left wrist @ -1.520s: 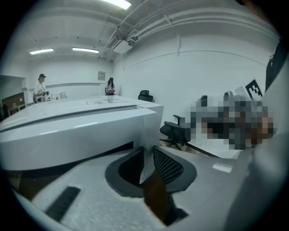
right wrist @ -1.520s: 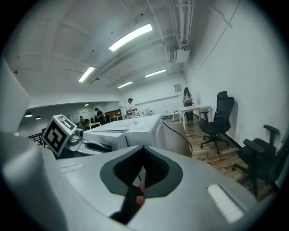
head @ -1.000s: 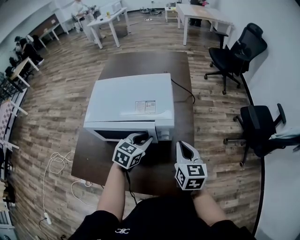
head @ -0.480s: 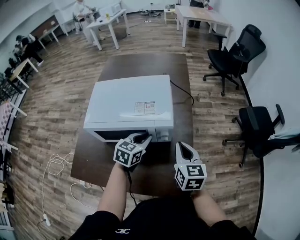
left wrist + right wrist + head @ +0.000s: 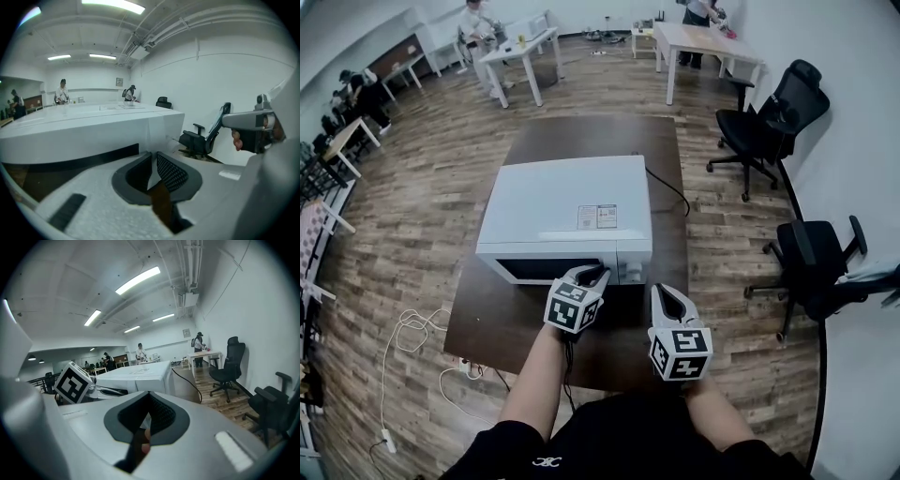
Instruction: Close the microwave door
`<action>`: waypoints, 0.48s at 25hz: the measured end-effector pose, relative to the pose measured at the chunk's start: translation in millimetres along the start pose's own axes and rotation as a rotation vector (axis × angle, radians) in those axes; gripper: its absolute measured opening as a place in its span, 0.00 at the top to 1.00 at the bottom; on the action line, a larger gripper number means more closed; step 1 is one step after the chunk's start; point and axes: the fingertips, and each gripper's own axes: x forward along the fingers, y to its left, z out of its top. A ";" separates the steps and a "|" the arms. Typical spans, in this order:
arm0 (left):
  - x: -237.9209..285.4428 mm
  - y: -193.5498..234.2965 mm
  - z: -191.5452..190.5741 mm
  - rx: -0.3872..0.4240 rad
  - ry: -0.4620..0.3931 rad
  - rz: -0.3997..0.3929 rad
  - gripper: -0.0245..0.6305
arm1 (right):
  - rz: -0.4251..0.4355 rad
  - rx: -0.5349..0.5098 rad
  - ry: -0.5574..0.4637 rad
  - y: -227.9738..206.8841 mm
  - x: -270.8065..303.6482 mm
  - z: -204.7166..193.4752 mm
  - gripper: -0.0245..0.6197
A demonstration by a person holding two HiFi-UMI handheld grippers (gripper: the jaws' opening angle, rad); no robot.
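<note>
A dark brown worktop stands on a wood-plank floor. To the right of the worktop are one black office chair and a second chair. White cables loop on the floor to its left. Beyond the worktop stand a white table and another white table, with people nearby.
</note>
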 end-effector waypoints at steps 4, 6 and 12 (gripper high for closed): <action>-12.4 1.4 -2.5 0.038 0.001 0.066 0.96 | 0.004 -0.011 -0.008 12.3 -5.2 4.9 0.95; -21.8 0.3 -4.5 0.028 -0.014 0.068 0.96 | 0.010 -0.017 -0.013 19.2 -7.2 5.7 0.95; -64.0 -13.2 0.5 -0.005 -0.090 0.065 0.96 | 0.052 -0.048 -0.019 50.0 -9.6 8.0 0.95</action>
